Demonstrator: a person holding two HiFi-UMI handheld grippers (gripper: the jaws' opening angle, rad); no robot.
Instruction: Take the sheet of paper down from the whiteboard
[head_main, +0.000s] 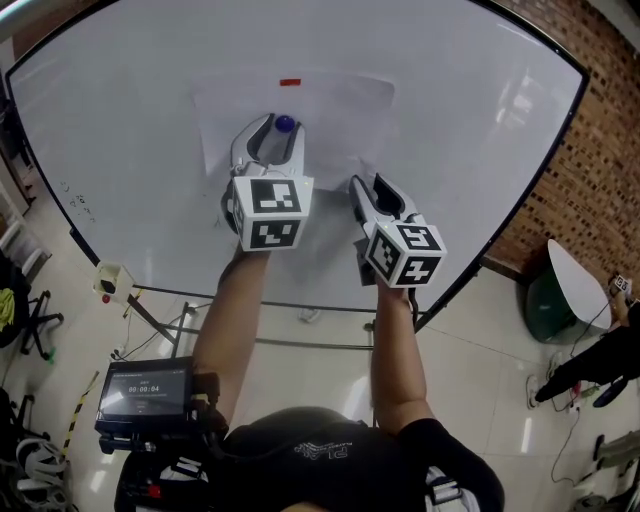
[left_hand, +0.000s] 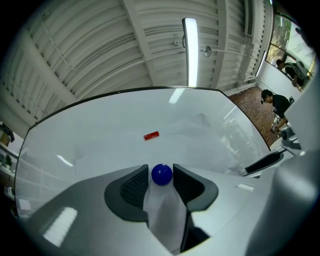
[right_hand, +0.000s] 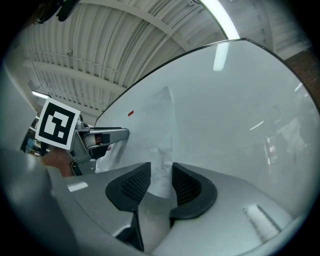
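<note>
- When seen from the head view, a thin white sheet of paper (head_main: 330, 110) is found flat against the glossy whiteboard (head_main: 480, 120), with a small red rectangular strip (head_main: 290, 82) at its top edge.
- The left gripper (head_main: 280, 135) is raised to the sheet's left part, with a glossy blue ball (head_main: 285, 124) at its tips. The right gripper (head_main: 360, 188) is set just beside the sheet's lower right edge.
- A cube (head_main: 268, 212) with square black-and-white markers is carried on each gripper.
- In the left gripper view, the blue ball (left_hand: 161, 174) is seen clamped between the tips of the dark, finely ribbed pads (left_hand: 134, 187). The jaws are held at a narrow gap set by the ball. Rumpled paper (left_hand: 165, 215) is visible below the ball, between the jaws.
- In the right gripper view, the curved grey jaws are seen a narrow gap apart. A raised, creased fold of the sheet (right_hand: 162, 125) is located between the ribbed pads (right_hand: 186, 187), and no pad is seen pressing on it.
- The sheet is shown against the whiteboard (right_hand: 225, 110).
</note>
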